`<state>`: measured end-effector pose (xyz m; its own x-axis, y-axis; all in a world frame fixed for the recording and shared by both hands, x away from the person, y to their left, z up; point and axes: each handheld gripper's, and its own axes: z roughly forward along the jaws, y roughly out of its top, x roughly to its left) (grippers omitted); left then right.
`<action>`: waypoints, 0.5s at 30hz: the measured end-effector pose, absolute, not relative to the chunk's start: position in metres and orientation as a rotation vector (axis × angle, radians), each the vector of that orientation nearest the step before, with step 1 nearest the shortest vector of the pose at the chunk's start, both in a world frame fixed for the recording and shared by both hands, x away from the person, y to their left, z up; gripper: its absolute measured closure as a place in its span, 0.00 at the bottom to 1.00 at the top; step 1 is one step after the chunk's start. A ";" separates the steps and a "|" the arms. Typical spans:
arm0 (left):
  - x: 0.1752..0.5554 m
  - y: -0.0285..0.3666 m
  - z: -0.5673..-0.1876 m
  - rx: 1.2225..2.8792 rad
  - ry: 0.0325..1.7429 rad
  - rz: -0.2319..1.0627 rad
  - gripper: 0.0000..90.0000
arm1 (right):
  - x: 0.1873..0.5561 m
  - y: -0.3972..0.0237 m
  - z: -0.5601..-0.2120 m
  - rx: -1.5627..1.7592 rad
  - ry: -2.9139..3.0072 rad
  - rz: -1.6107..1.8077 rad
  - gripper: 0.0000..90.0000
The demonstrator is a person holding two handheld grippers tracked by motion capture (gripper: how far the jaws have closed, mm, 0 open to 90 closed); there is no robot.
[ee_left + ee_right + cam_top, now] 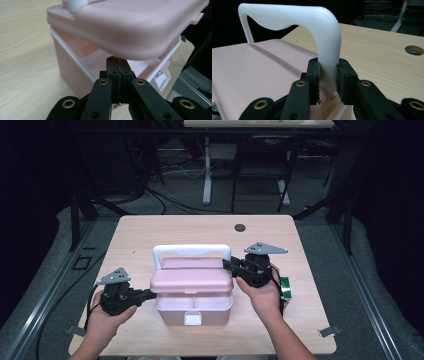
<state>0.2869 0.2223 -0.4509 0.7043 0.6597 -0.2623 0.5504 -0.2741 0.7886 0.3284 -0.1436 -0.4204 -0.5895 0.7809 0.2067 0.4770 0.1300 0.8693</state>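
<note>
A pink storage box (pixel 192 309) with a white latch (pixel 192 319) stands mid-table. Its pink lid (pixel 192 279) is lifted a little off the body, leaving a gap. The white carry handle (pixel 192 250) stands upright at the back. My left gripper (pixel 149 294) is at the box's left side, jaws shut together with nothing between them. In the left gripper view its tips (pixel 117 65) sit just under the lid (pixel 130 27), above the box rim (pixel 75 60). My right gripper (pixel 228 265) is shut on the handle's right leg (pixel 328 62), beside the lid (pixel 257 67).
The box sits on a light wooden table (pixel 150 232) with a round cable hole (pixel 240 227) near the far edge. A green object (pixel 285 287) lies by my right wrist. A small metal bracket (pixel 328 331) sticks out at the table's near right corner.
</note>
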 end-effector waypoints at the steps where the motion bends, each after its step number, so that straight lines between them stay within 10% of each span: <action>1: 0.287 0.219 -0.451 1.959 0.926 0.142 1.00 | 0.328 -0.144 -0.421 1.226 2.114 1.445 0.82; 15: 0.289 0.208 -0.444 1.961 0.898 0.147 1.00 | 0.328 -0.145 -0.422 1.228 2.106 1.451 0.81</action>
<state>0.2888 0.2081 -0.4444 0.7240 0.6434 -0.2488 0.5304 -0.2886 0.7971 0.3282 -0.1446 -0.4223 -0.5877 0.7814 0.2100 0.4748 0.1229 0.8715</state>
